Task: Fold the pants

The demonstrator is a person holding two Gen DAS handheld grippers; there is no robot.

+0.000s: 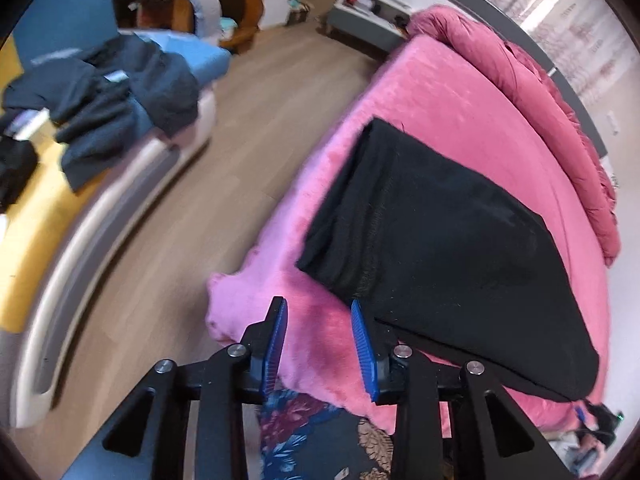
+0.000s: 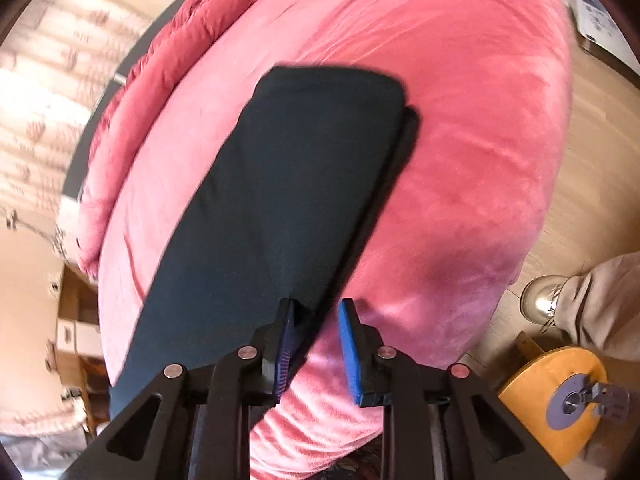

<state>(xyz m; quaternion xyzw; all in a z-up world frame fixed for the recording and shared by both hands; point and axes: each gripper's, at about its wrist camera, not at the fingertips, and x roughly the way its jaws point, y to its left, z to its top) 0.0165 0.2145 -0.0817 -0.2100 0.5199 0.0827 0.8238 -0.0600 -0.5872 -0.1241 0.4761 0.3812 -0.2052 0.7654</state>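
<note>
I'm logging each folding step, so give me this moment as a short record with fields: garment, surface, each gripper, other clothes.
garment: black pants, folded into a long flat strip
surface: pink blanket on the bed, pants lying on it
left gripper: open, at the pants' near edge, gripping nothing
right gripper: open, at the strip's near end, gripping nothing
other clothes: dark pile on the sofa across the floor
</note>
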